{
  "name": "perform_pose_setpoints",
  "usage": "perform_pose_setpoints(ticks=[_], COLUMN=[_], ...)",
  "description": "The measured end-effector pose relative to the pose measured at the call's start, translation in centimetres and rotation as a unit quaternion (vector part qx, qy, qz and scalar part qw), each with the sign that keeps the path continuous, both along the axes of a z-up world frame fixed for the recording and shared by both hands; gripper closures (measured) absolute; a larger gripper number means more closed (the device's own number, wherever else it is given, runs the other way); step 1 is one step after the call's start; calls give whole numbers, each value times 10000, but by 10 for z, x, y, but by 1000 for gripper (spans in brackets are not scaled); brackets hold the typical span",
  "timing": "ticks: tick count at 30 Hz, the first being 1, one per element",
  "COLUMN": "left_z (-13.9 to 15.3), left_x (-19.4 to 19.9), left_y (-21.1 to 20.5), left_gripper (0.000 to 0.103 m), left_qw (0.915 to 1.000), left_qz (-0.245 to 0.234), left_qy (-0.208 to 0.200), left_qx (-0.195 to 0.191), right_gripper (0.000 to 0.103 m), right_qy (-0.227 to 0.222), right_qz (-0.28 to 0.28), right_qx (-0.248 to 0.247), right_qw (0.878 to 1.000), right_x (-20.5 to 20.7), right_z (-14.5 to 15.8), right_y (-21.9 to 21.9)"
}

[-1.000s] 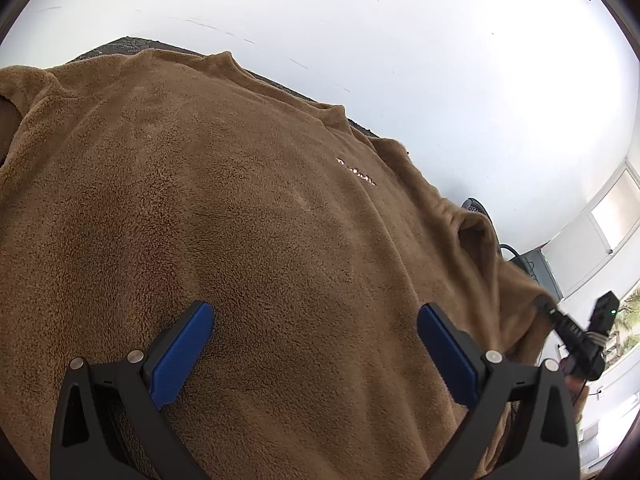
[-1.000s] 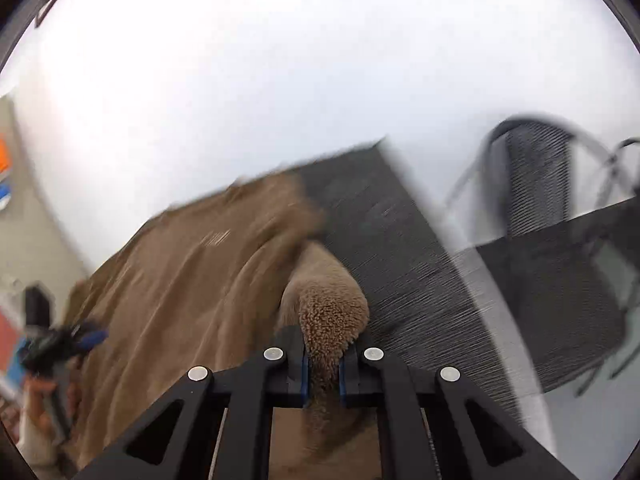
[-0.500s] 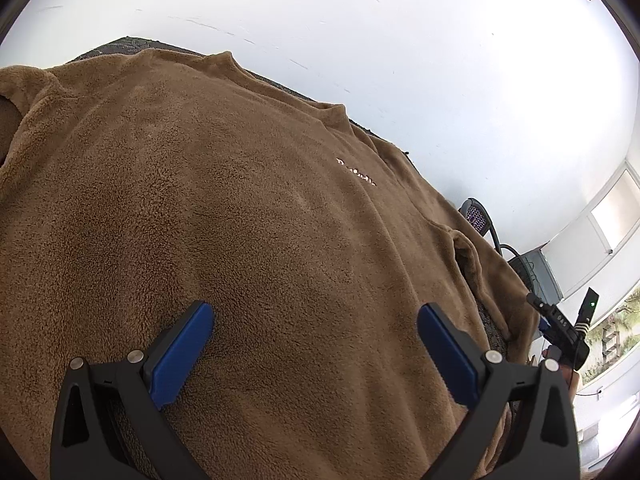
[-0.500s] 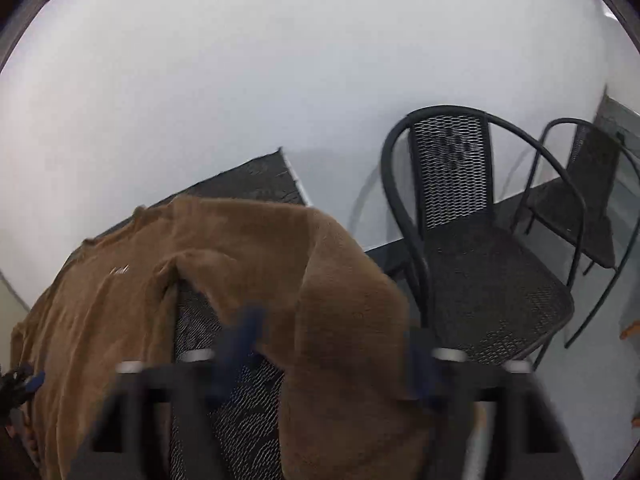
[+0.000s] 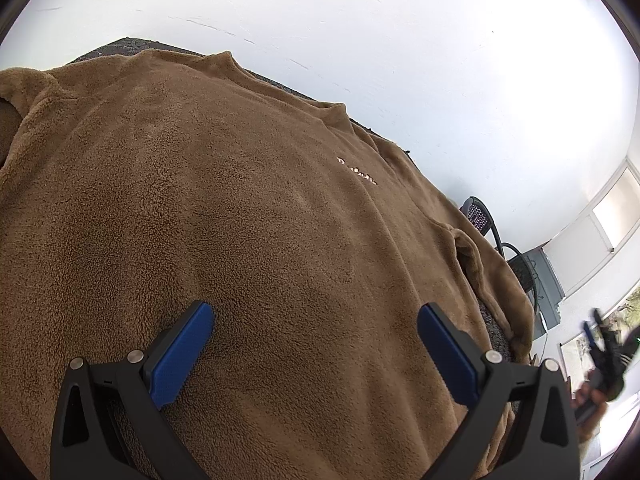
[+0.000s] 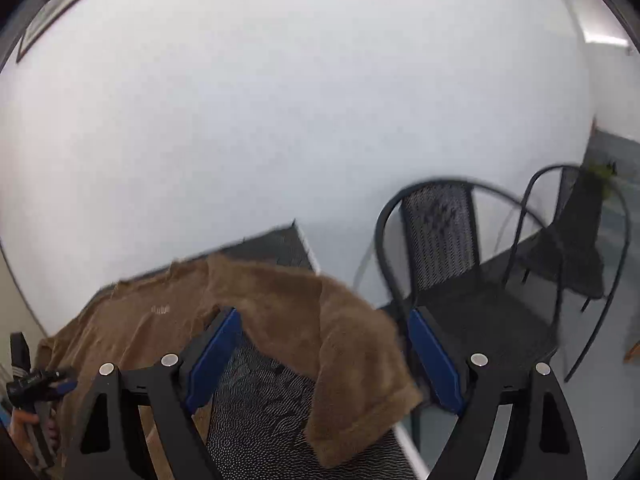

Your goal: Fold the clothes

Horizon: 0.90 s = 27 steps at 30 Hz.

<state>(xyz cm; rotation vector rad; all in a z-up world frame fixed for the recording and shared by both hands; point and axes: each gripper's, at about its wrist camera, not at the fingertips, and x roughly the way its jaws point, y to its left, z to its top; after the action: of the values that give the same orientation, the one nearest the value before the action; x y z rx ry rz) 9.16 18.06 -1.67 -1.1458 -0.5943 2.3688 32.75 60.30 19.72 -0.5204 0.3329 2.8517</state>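
A brown fleece sweatshirt [image 5: 240,220] lies spread flat on a dark patterned table, collar toward the wall, small pale lettering on the chest. My left gripper [image 5: 314,334] hovers open just over its lower body, blue pads wide apart with nothing between them. In the right wrist view the sweatshirt [image 6: 160,320] stretches left and its sleeve [image 6: 352,360] lies bent across the table's right corner, cuff near the edge. My right gripper [image 6: 324,346] is open above that sleeve, holding nothing. The right gripper [image 5: 604,352] appears blurred at the far right of the left wrist view, in a hand.
The dark woven table [image 6: 264,400] ends just right of the sleeve at a pale edge. Two black metal chairs [image 6: 448,256] stand beyond that corner. A white wall runs behind the table. The left gripper [image 6: 36,384] shows at the far left, in a hand.
My right gripper let go of the sleeve, opened and drew back and up; the sleeve now lies on the table corner. The left gripper stayed still and open.
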Motion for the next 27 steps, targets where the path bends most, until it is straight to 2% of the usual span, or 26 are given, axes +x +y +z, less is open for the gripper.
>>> perform_pose_setpoints(ticks=[3,6,8,10,13,15,18,20,23,25,27], left_z=[1,6,10,22,43,53,57,60,64,67,70], left_x=[-1,3,7,20,43,63,93,113,144,164,184], left_y=[5,12,14,11,3,-10,-39,-58,-86,-105,-124], left_gripper=[1,1,1,1,1,1,1,1,1,1,1], left_qw=[9999,9989,9984,9990,9992,9983,9954,9925,9866,9817,9759], left_qz=[8,37,67,75,89,203,555,789,1139,1372,1603], left_qy=[-9,-54,-106,-32,215,343,391,422,469,499,529], left_qx=[-172,-463,-559,-433,-334,-434,-673,-832,-1069,-1226,-1382], right_gripper=[16,16,16,16,16,16,16,16,16,16,16], right_qy=[425,455,439,390,42,-393,-1027,-1341,-1536,-1591,-1576], right_qz=[-30,586,1041,1463,2114,2556,3105,3423,3527,3377,3068], right_qx=[95,221,527,958,1538,1903,2519,3003,3554,3711,3813], right_qw=[9990,9970,9922,9838,9652,9471,9108,8802,8519,8503,8577], right_x=[33,52,64,74,74,70,62,61,54,44,32], right_z=[29,45,50,49,22,-10,-60,-88,-111,-117,-117], right_y=[1,-13,-33,-58,-100,-128,-166,-186,-199,-198,-196])
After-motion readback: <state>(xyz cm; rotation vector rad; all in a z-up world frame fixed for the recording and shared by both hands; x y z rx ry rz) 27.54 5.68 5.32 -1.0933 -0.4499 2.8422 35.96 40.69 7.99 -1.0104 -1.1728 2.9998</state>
